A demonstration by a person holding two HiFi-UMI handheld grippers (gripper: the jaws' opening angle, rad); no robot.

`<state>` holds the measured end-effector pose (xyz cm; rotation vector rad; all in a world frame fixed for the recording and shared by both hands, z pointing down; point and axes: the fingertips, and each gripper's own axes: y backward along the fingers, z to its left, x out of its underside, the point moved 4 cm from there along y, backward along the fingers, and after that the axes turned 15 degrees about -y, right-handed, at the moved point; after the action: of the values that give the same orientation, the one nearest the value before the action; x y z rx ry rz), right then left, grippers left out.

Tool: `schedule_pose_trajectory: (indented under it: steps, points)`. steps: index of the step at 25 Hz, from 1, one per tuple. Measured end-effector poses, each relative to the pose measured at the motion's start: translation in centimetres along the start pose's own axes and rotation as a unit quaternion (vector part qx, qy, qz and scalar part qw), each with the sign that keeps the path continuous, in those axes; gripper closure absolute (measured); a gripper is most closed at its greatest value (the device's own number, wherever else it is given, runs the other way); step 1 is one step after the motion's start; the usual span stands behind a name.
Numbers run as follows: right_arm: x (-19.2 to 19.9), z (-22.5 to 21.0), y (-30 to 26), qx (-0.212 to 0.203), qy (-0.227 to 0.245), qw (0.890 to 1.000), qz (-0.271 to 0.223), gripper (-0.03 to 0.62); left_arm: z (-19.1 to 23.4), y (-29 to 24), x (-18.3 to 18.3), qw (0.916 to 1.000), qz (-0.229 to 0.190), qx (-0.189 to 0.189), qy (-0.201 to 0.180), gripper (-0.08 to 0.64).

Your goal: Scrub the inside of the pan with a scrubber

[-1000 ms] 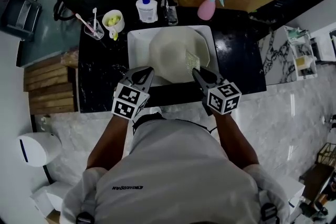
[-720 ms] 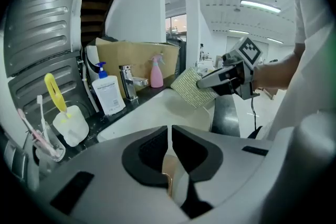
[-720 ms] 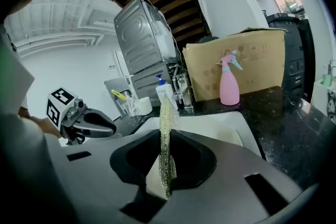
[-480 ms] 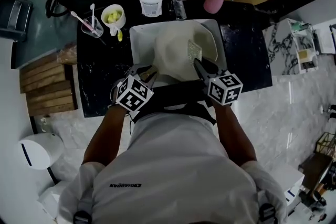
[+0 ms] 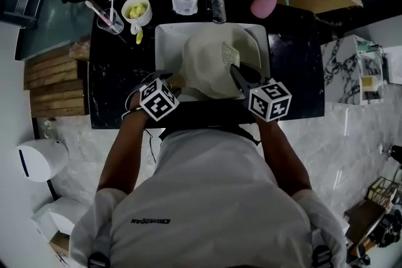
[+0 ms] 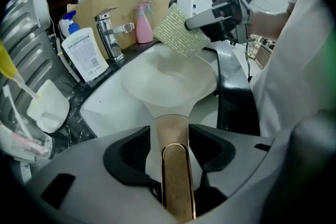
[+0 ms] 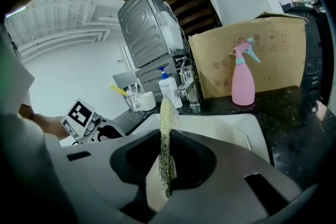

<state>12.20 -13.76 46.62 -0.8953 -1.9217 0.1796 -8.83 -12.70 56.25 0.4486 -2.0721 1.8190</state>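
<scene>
Pan (image 5: 210, 63) in white sink (image 5: 164, 41), gold handle (image 6: 176, 176) between left gripper (image 6: 175, 139) jaws, just been opening, gaps either side, right gripper (image 7: 167, 165) clamped on mesh scrubber (image 7: 167, 128) over pan

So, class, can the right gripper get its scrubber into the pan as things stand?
Probably yes: the right gripper holds the scrubber just over the pan's open inside, with nothing visible between them.
</scene>
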Motion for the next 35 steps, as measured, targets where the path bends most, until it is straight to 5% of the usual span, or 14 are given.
schedule_pose_trajectory:
  steps: [12, 20, 26, 35]
  points:
    - [-0.5, -4.3, -1.0, -0.023, 0.010, 0.999, 0.037, 0.520, -0.3, -1.3, 0.5, 0.9982, 0.057, 0.016, 0.002, 0.365]
    - [-2.4, -8.1, -5.2, 0.054, 0.048, 0.997, 0.018, 0.520, -0.4, -1.3, 0.6, 0.9979, 0.050, 0.036, 0.017, 0.367]
    - [-1.9, -10.4, -8.6, 0.146, 0.105, 0.983, 0.031, 0.520, -0.4, -1.2, 0.7, 0.9984, 0.042, 0.033, 0.021, 0.368]
    - [-0.6, -8.6, -14.1, 0.133, 0.138, 0.979, 0.064, 0.520, -0.3, -1.2, 0.8, 0.9986, 0.026, 0.036, 0.028, 0.368]
